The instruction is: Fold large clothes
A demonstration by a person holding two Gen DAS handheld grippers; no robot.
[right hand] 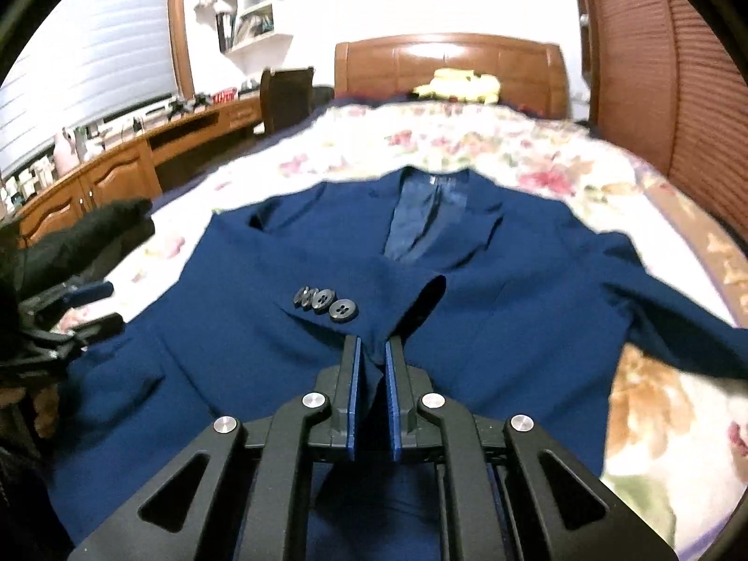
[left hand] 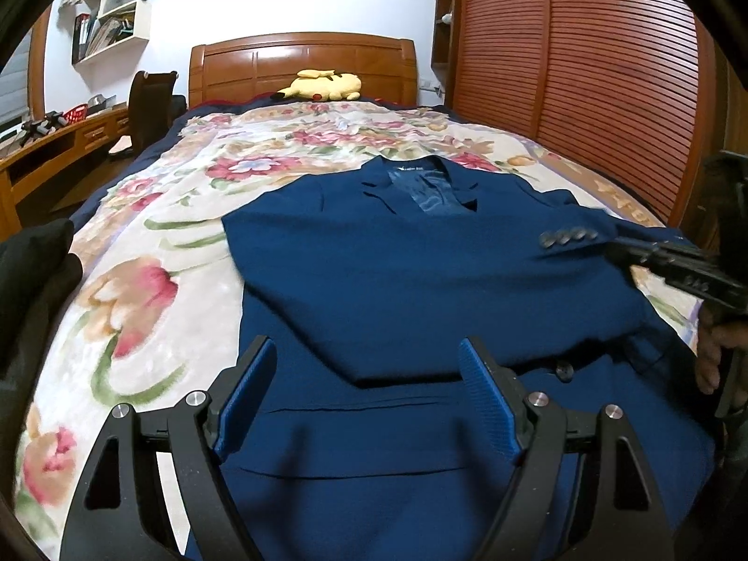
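Nearest, the right gripper (right hand: 371, 350) pinches the buttoned sleeve cuff (right hand: 374, 318) of the blue jacket (right hand: 491, 308) lying face up on the bed (right hand: 467, 149), while the left gripper (left hand: 369, 374) hovers spread over its hem; that shallow pinch could slip mid-fold, dropping the sleeve crooked.

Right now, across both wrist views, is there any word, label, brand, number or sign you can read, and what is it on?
None can be read for certain.
Neck label of the blue jacket: pale lettering, too small to read; blurred in the right view.
Side of the right gripper: pale marks, too blurred to read.
Books on the wall shelf: spines too small to read.
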